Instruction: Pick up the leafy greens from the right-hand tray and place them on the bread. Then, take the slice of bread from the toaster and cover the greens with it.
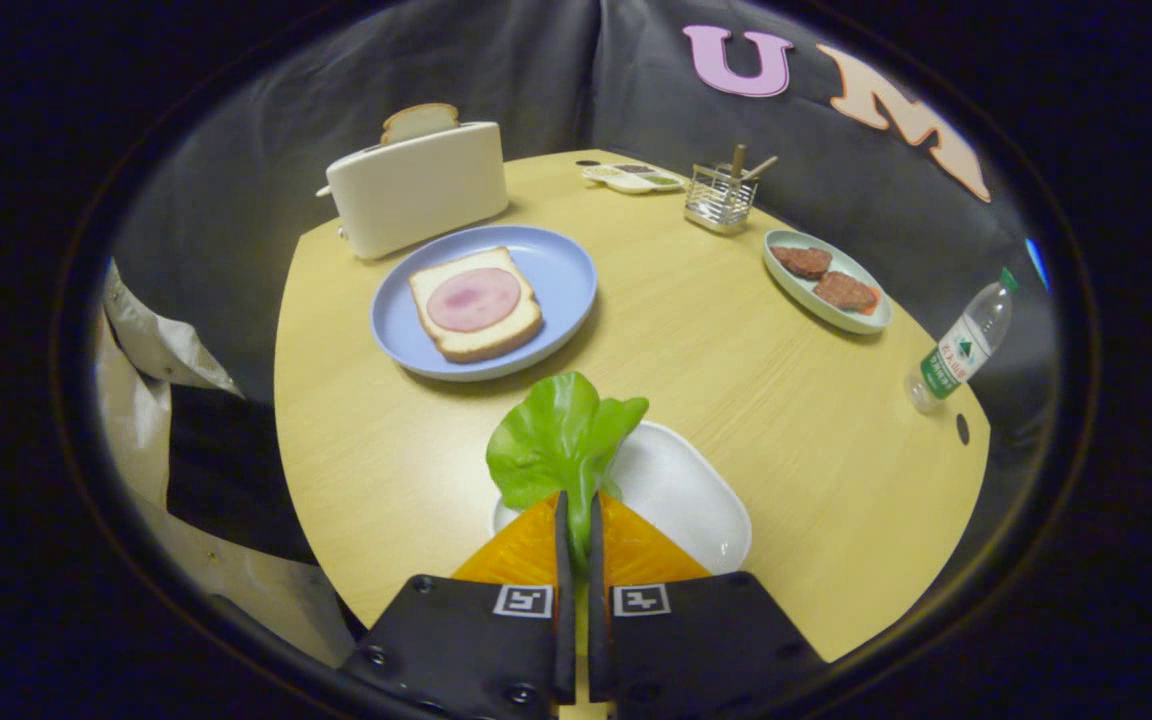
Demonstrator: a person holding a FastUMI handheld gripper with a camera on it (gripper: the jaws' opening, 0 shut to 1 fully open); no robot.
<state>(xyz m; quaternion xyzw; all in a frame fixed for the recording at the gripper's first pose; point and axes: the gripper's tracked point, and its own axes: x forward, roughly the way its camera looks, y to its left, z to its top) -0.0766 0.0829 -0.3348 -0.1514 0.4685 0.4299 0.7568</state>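
Gripper (pixel 576 510) fingers stood almost together, both pressing on the stem end of the leafy greens (pixel 561 440), which rose ahead of the tips over the near end of the white tray (pixel 686 490). Beyond the leaf, on the wooden table (pixel 736 370), sat the blue plate (pixel 556 270) carrying a slice of bread (pixel 446 340) topped with a round of pink ham (pixel 473 299). Just behind the plate stood the white toaster (pixel 416 190) with a second bread slice (pixel 419 120) poking out of its slot. Farther right were a wire holder (pixel 721 197), a dish of meat patties (pixel 826 280) and, near the table's edge, a water bottle (pixel 961 350).
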